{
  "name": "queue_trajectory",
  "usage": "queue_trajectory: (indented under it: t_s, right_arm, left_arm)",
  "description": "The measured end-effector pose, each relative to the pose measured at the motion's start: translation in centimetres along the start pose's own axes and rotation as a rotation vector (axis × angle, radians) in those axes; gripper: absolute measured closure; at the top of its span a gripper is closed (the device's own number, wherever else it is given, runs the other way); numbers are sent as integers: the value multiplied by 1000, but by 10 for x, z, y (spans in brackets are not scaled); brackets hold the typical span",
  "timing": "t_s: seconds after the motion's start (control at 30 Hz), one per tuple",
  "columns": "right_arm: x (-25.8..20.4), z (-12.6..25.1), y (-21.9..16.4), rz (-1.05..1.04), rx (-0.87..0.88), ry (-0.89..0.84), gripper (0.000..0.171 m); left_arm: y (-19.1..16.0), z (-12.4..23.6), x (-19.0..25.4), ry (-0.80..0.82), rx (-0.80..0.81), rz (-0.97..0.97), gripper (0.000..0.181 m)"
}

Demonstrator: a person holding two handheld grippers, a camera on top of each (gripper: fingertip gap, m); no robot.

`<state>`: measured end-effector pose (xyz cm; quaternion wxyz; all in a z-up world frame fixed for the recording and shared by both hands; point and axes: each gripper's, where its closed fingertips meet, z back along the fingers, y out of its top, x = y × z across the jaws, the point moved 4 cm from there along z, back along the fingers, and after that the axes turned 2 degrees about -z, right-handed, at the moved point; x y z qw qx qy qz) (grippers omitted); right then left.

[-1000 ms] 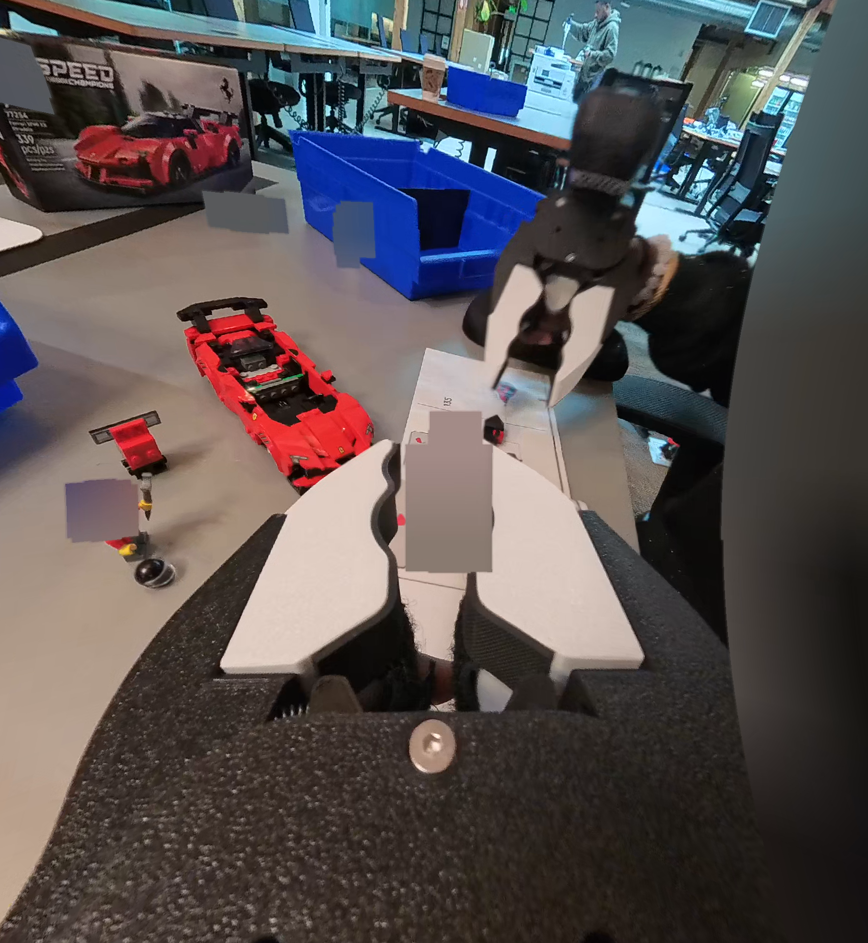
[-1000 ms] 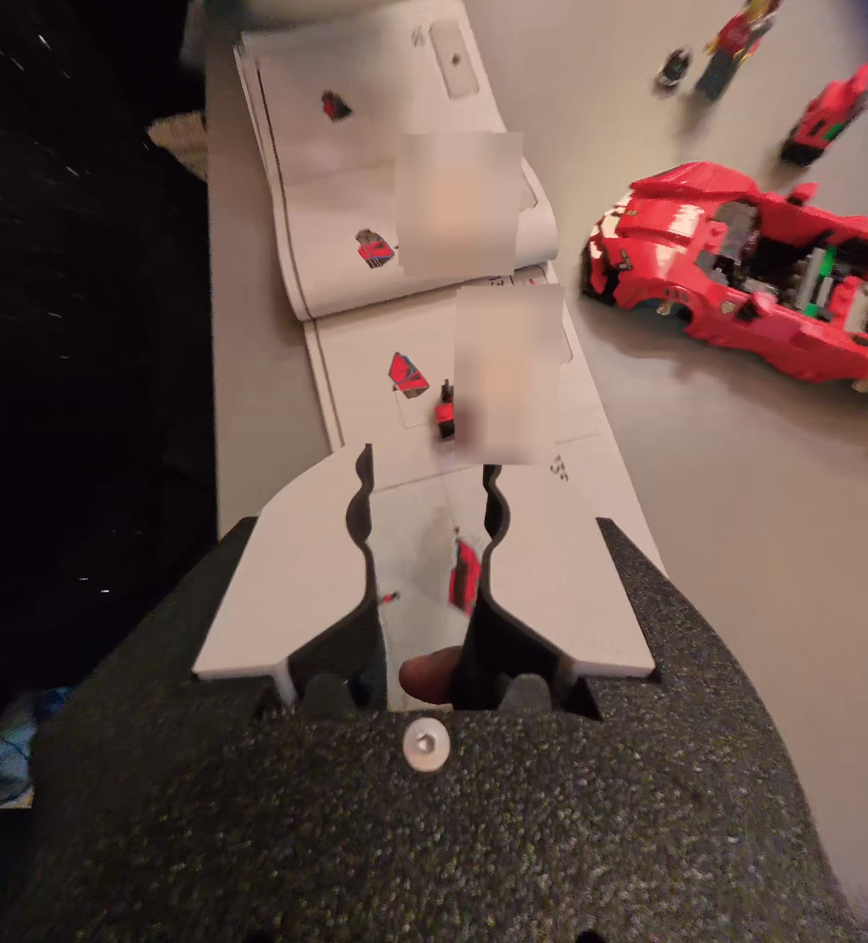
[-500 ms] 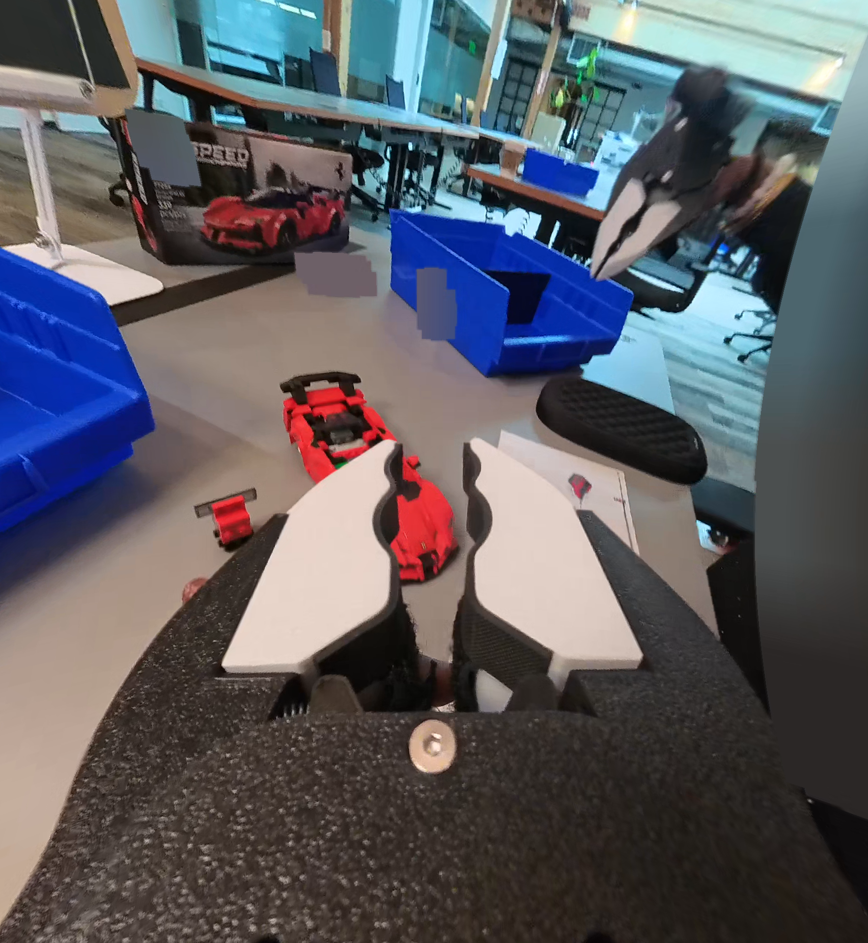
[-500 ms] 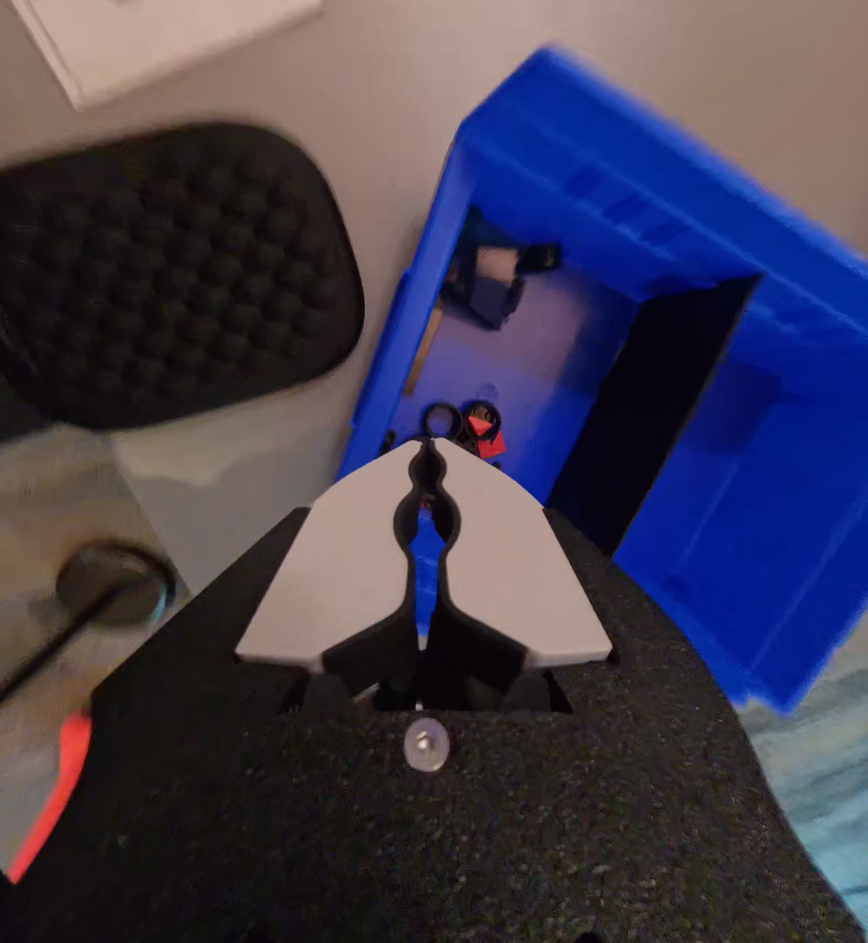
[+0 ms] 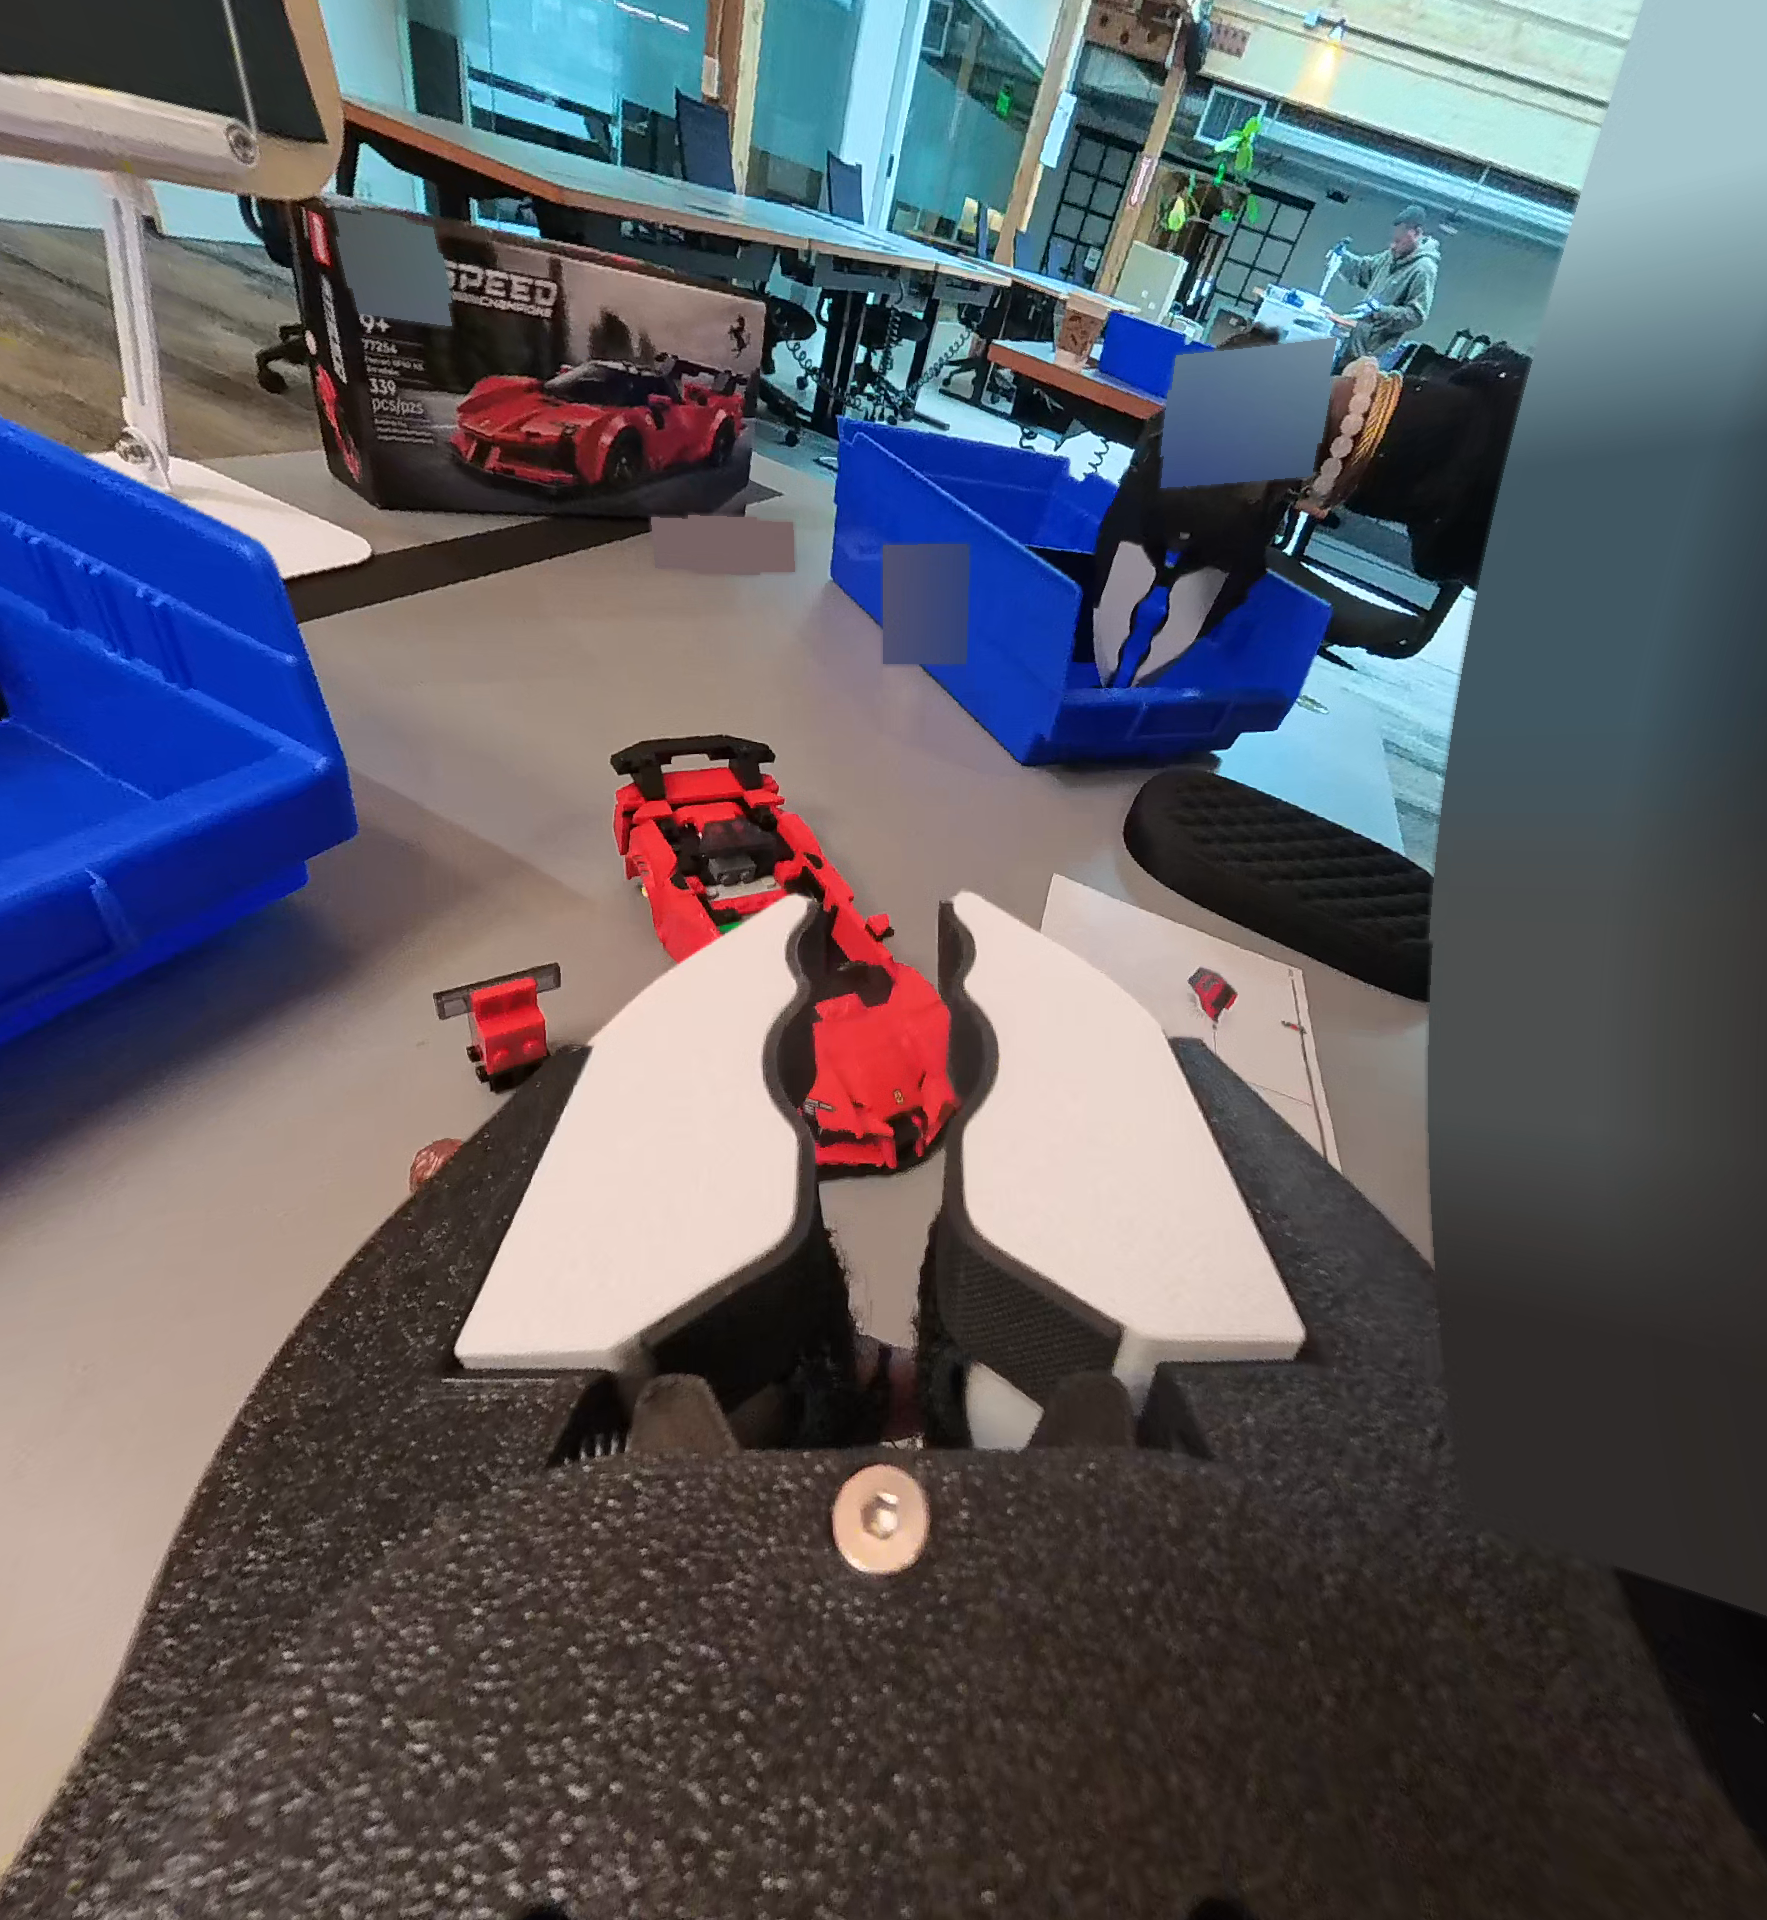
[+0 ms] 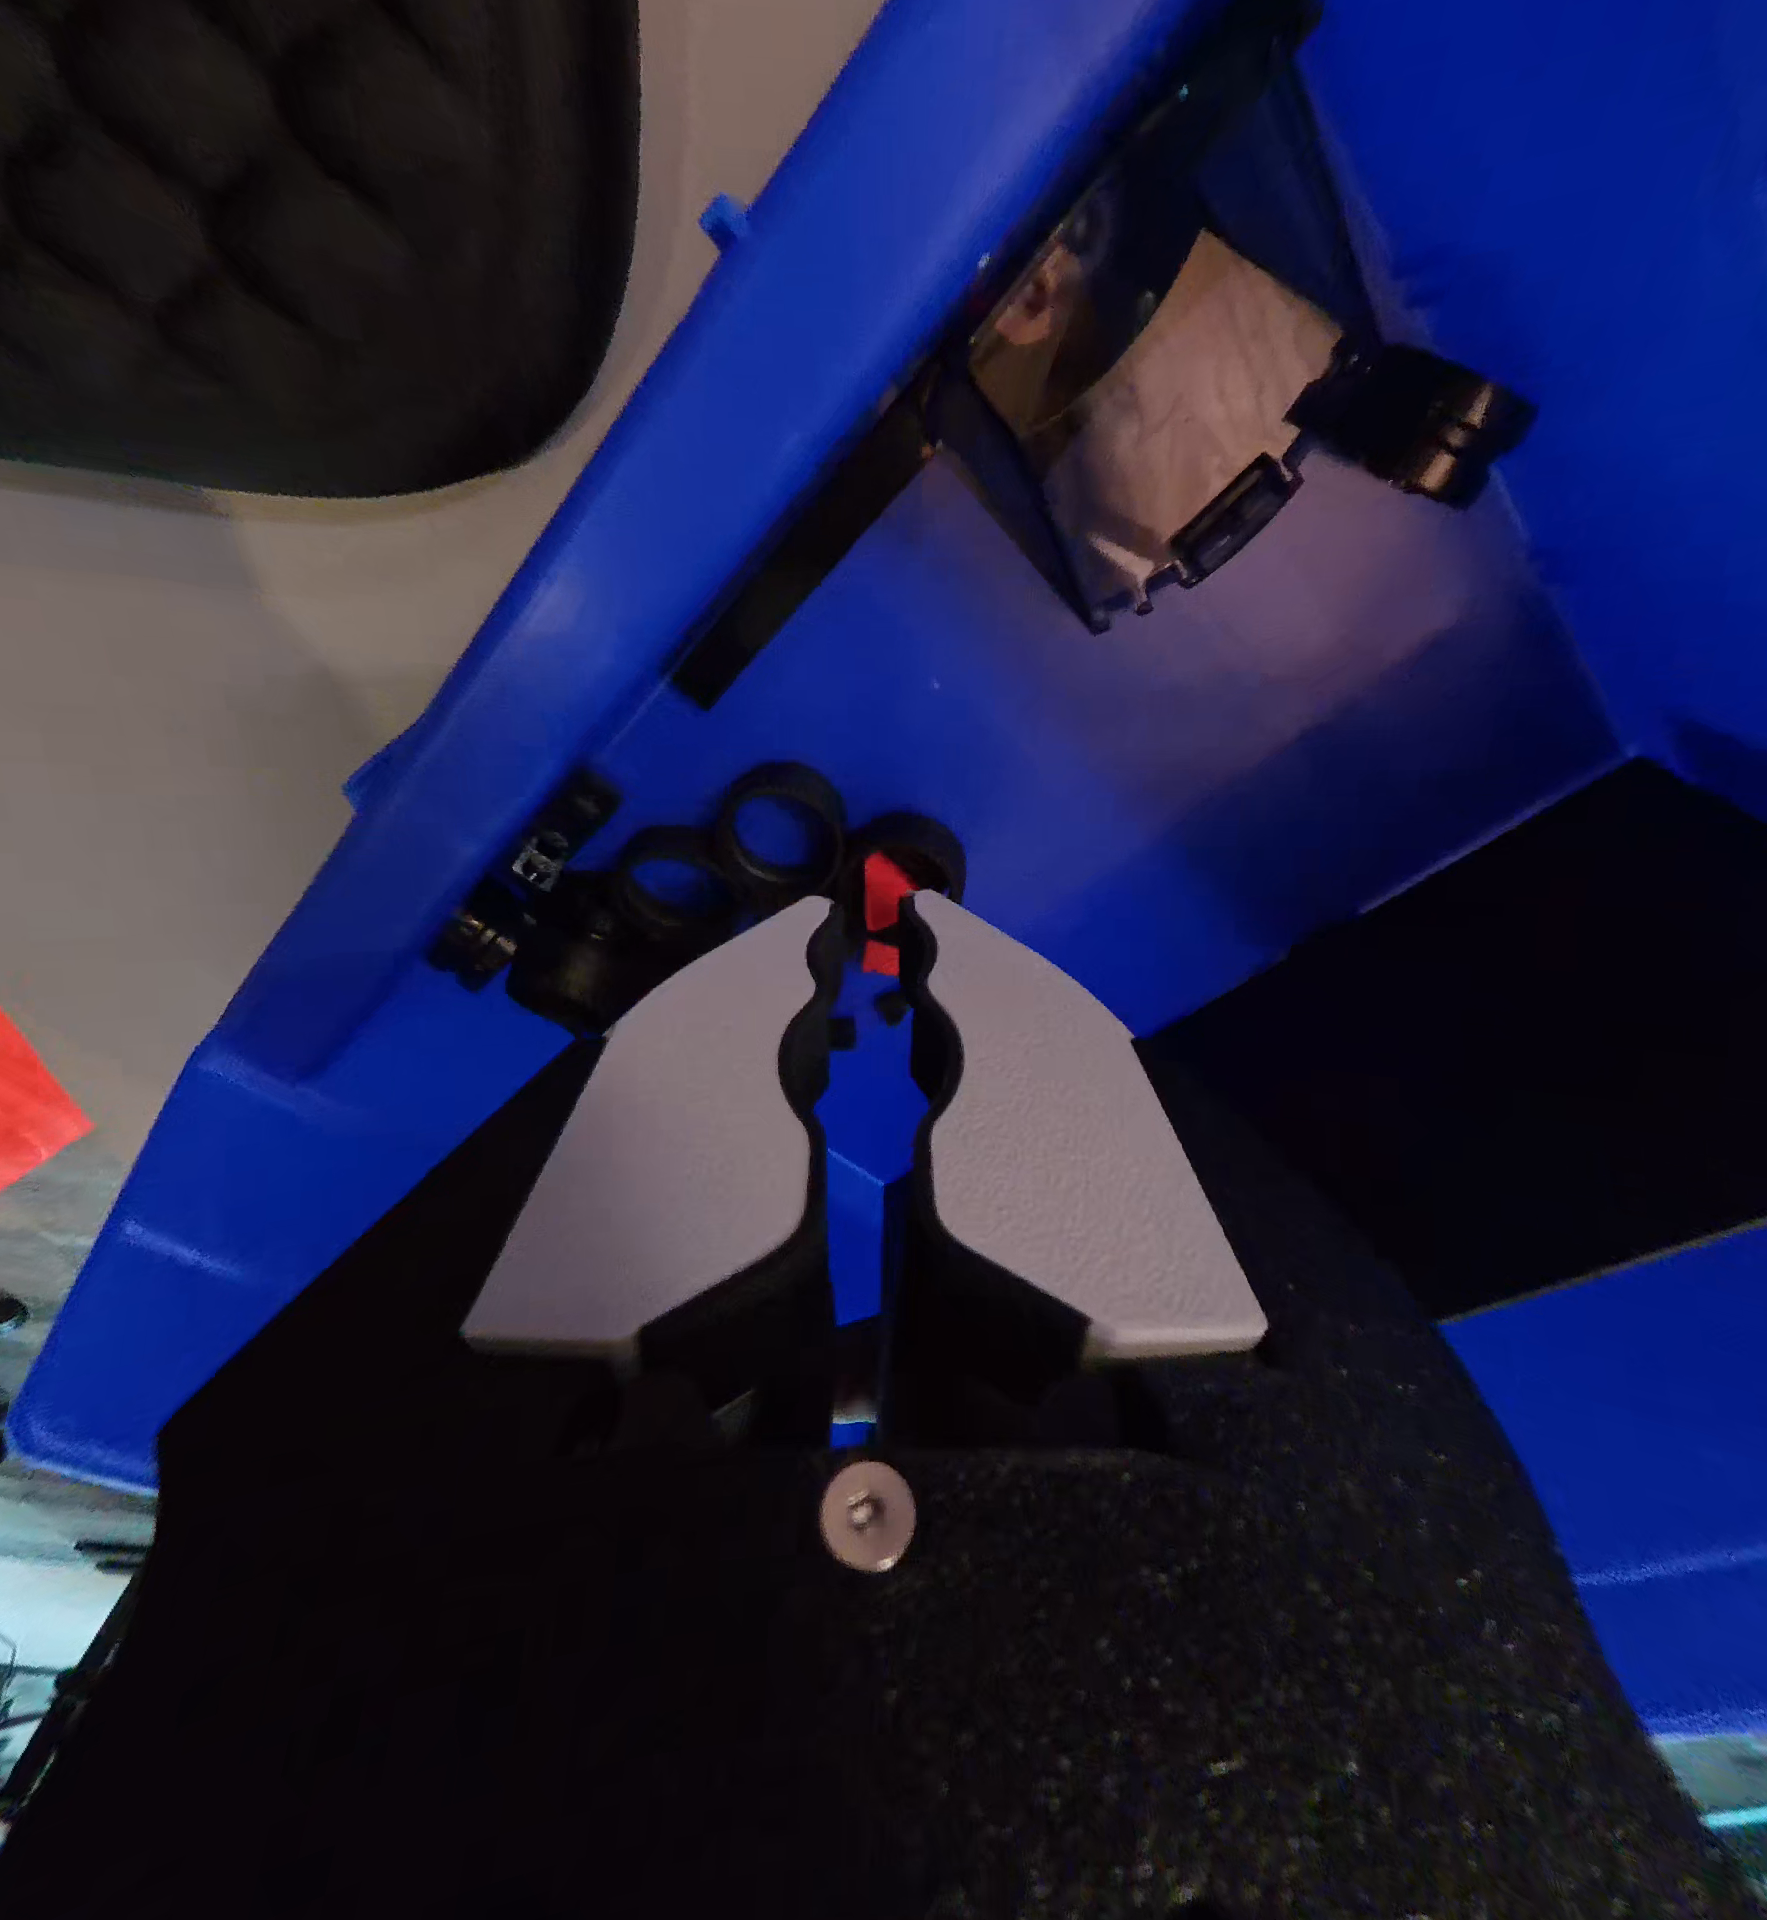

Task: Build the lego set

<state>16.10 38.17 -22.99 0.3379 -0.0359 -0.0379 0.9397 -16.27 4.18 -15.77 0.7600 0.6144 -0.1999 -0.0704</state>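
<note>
Reaching into the blue parts bin (image 6: 567,582), the right gripper (image 6: 874,914) has its jaws nearly together around a small red brick (image 6: 881,902) lying dead ahead at its tips, beside 3 black tyres (image 6: 780,831); whether they actually pinch it, I cannot tell. The left gripper (image 5: 874,914), spread and empty, hovers over the red car (image 5: 754,914), well apart from the bin.

Car (image 5: 775,935) mid-table, bins (image 5: 110,748) (image 5: 1014,644) left & behind-right, booklet (image 5: 1232,997) right, box (image 5: 536,384) at back.
</note>
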Motion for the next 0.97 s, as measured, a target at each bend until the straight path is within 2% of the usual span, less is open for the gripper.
queue_trajectory:
  t_s: [0.37, 0.47, 0.57, 0.7, 0.87, 0.97]
  right_arm:
    - [3, -9, -2, -10, -28, 25, 170]
    - [4, -6, -4, -42, 3, 30, 170]
    - [4, 12, -5, -136, 109, 38, 170]
    - [4, 49, -5, -314, 370, 35, 170]
    - [0, 109, 7, -579, 909, 130, 170]
    - [-11, 158, 32, -566, 1381, 227, 170]
  left_arm:
    - [-4, 0, -1, -18, -9, 1, 161]
    - [-3, 1, 0, -21, -5, 0, 161]
    - [0, 2, 4, -27, -3, -13, 161]
    - [4, 4, 11, -41, 10, -34, 161]
    - [7, 1, 26, -82, 23, -65, 161]
    - [10, -3, 40, -112, 33, -103, 161]
